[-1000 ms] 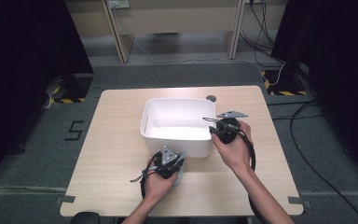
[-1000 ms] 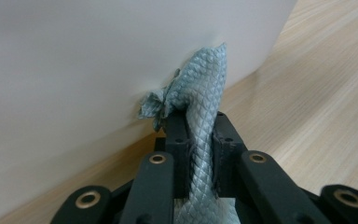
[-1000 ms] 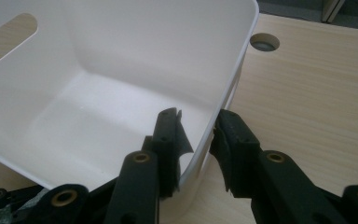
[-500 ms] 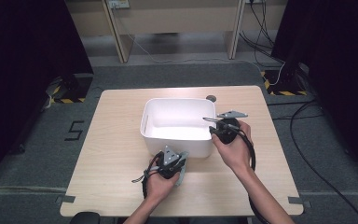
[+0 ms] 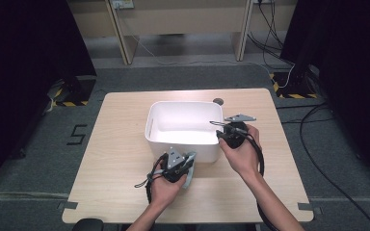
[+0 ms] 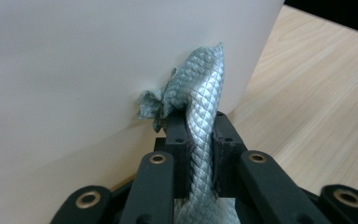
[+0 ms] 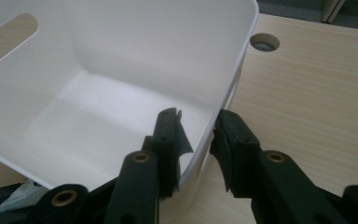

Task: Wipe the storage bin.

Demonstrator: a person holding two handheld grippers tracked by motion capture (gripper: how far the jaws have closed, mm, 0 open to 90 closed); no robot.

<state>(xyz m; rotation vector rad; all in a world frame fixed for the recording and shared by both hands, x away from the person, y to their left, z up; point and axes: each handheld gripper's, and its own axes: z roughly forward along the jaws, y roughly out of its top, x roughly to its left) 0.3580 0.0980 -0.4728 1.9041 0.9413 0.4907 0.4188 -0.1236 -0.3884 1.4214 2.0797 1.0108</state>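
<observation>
Nothing has shifted over the last second: the grey cloth (image 6: 200, 116), clamped in the left gripper (image 5: 176, 165), stays pressed against the white tub's (image 5: 183, 113) near outer wall at six o'clock. The right gripper (image 7: 196, 140) still clamps the tub's three-o'clock rim, so wiping seems paused.

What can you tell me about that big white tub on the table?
The white tub is a rectangular bin of smooth, plastic-looking material with rounded corners and a slot handle cut into an end wall. It stands upright on the wooden table, with nothing seen inside. The right gripper straddles its rim, one jaw inside, one outside. The left gripper presses a grey-green quilted cloth against its outer wall.
</observation>
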